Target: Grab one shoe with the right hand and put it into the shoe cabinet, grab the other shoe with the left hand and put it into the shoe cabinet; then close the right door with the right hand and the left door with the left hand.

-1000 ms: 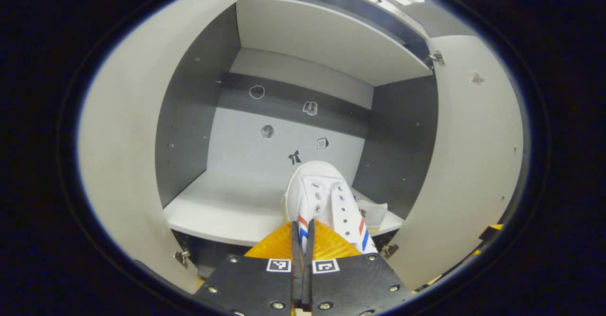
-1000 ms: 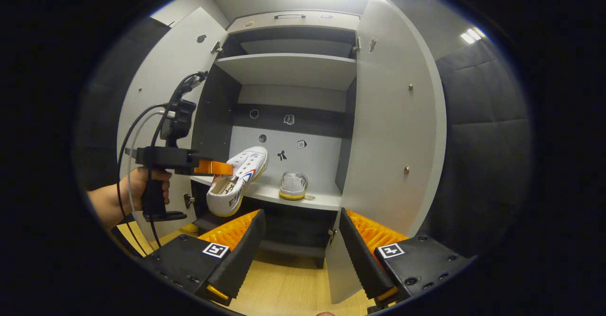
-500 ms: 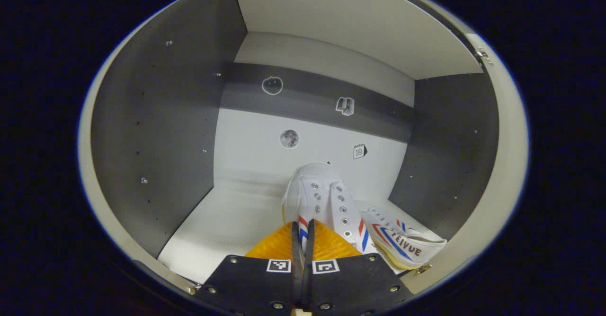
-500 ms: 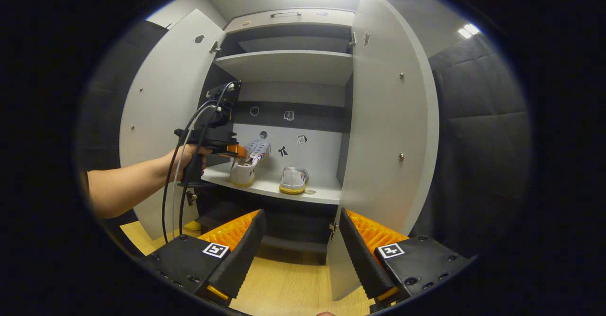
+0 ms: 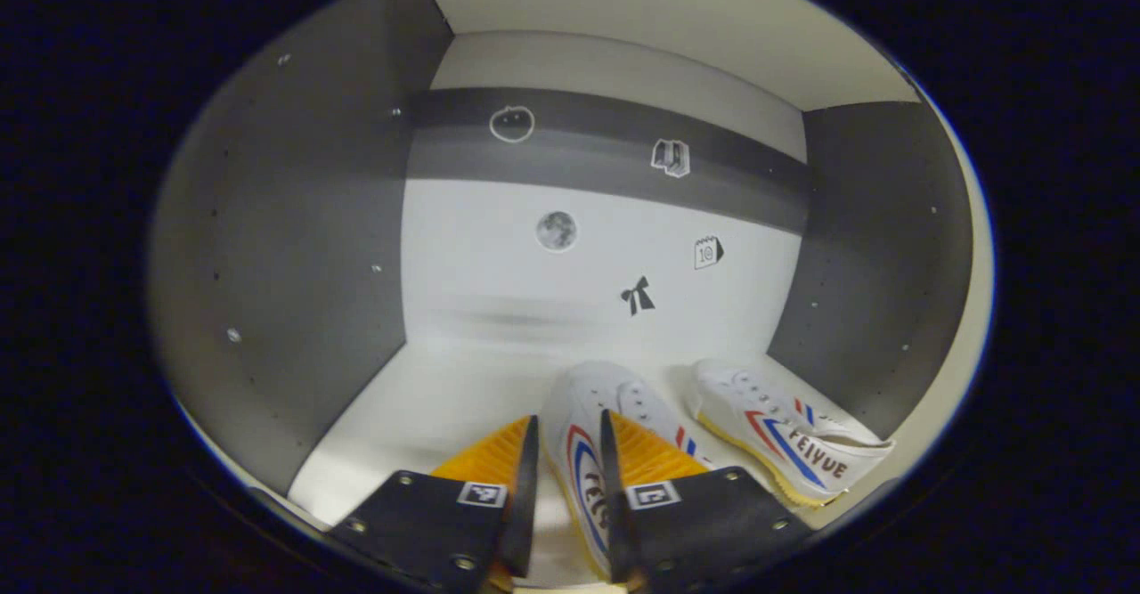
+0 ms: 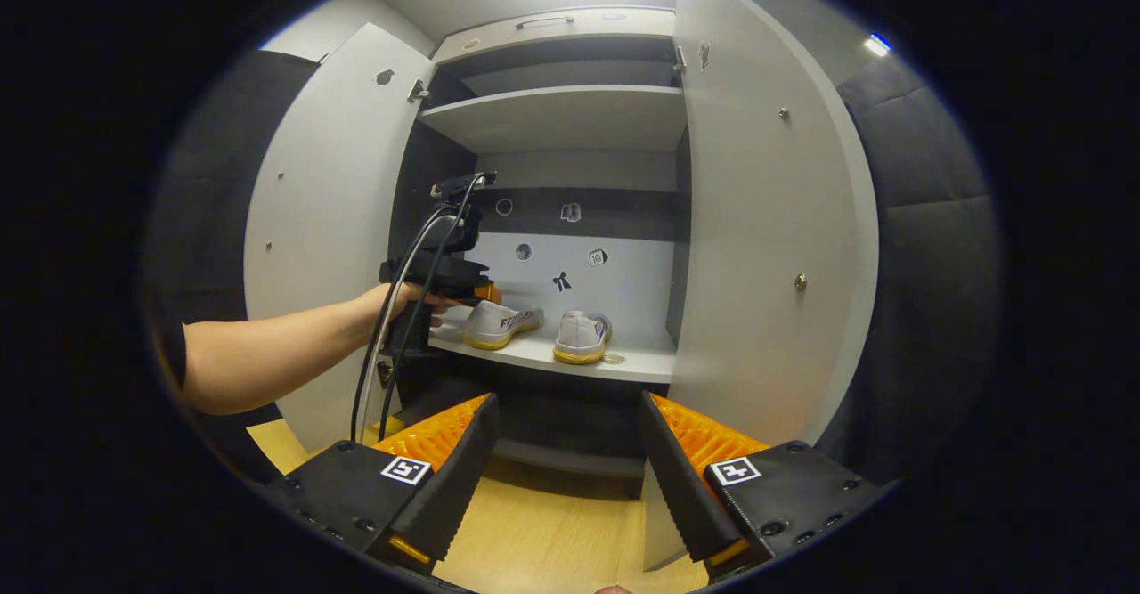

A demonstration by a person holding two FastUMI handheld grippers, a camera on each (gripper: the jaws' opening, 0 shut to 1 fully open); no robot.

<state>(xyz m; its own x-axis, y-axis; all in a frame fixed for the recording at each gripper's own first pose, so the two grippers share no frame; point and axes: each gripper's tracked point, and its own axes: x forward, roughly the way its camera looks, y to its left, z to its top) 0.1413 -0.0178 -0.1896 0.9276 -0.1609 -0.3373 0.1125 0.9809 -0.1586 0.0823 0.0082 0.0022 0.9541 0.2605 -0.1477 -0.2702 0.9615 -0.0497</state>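
In the left gripper view, the left gripper (image 5: pixel 565 478) is seen reaching into the shoe cabinet (image 5: pixel 303 247), low over the white shelf (image 5: pixel 427 407). Its fingers (image 5: pixel 521 487) are parted a little, and the near shoe (image 5: pixel 592 425) lies on the shelf with its heel end between them; whether either finger touches the canvas cannot be told, as the shoe's sides are partly hidden there. The second shoe (image 5: pixel 784 438), white with red and blue stripes, is set on the same shelf just to the right, close beside the first but apart from it, near the dark side wall. Small stickers (image 5: pixel 637 296) are seen on the back panel above both shoes. In the right gripper view, the right gripper (image 6: pixel 565 451) is held well back from the cabinet, above the wooden floor (image 6: pixel 552 532), with its fingers spread wide and nothing between them. Farther off in that view, the left gripper (image 6: pixel 476 296) is seen at the front edge of the shelf (image 6: pixel 623 362), held by a hand (image 6: pixel 401 300) on a bare forearm, with cables hanging from it. The near shoe (image 6: pixel 503 322) and the second shoe (image 6: pixel 581 337) are seen side by side on the shelf. The left door (image 6: pixel 329 220) and the right door (image 6: pixel 766 247) both stand open.
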